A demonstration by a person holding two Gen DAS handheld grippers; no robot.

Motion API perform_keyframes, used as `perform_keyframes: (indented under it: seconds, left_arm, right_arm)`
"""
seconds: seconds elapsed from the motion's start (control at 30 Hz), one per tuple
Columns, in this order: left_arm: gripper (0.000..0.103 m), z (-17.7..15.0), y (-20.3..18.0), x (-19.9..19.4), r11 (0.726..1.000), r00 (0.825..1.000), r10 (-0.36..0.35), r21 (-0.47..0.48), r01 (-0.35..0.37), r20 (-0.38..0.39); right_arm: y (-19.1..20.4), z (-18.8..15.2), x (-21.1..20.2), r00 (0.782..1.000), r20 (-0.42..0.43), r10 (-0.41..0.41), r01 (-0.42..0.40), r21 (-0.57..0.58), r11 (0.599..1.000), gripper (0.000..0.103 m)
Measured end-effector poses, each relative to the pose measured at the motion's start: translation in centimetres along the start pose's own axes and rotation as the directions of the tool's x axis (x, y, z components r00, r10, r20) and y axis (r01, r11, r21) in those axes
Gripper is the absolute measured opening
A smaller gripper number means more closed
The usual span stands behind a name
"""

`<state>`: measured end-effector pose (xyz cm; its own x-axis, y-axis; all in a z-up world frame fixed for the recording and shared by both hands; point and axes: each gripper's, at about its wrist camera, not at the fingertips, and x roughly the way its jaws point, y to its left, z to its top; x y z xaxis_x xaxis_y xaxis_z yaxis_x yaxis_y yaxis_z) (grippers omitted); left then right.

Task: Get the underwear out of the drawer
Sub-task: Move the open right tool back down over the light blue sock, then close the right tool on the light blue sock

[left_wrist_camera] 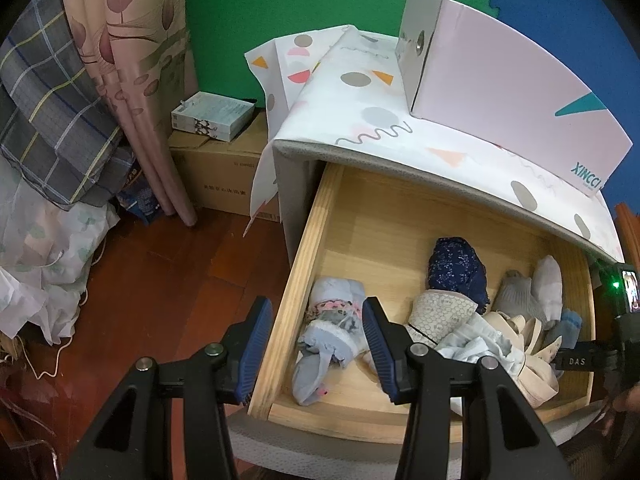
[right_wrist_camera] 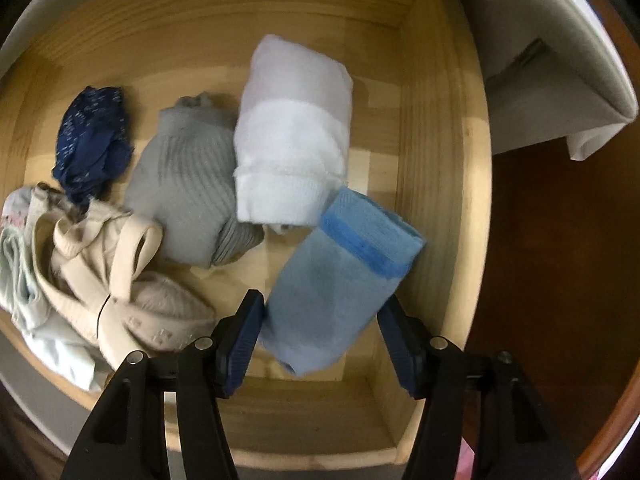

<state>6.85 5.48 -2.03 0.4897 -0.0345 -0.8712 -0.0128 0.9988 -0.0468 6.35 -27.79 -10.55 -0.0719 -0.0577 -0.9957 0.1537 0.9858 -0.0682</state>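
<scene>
Right hand-held gripper (right_wrist_camera: 320, 340) straddles a light-blue folded piece (right_wrist_camera: 340, 280), jaws parted; left hand-held gripper (left_wrist_camera: 316, 344) gapes empty above the drawer (left_wrist_camera: 280, 320), white bundle (right_wrist_camera: 288, 140) at 12 o'clock.

Both tools look alike. The left gripper (left_wrist_camera: 316, 346) has glossy black plastic arms shaped like open triangles, each pinned with round silver screws, and dark blue ribbed pads on its jaws. The right gripper (right_wrist_camera: 322, 342) shows the same black frame, silver screws and blue ribbed pads.
</scene>
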Motion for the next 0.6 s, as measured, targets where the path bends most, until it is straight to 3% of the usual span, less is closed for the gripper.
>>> perform_keyframes:
  seconds: [0.47, 0.6]
  left_arm:
    - [0.048, 0.0, -0.2, 0.4, 1.000, 1.000, 0.010, 0.010, -0.009, -0.029]
    - [0.048, 0.0, -0.2, 0.4, 1.000, 0.999, 0.012, 0.010, -0.012, -0.030]
  right_arm:
    - [2.2, 2.9, 2.0, 0.997, 0.012, -0.082, 0.082, -0.056, 0.995, 0.060]
    - [3.4, 4.1, 1.6, 0.996, 0.031, -0.079, 0.081, -0.070, 0.994, 0.053]
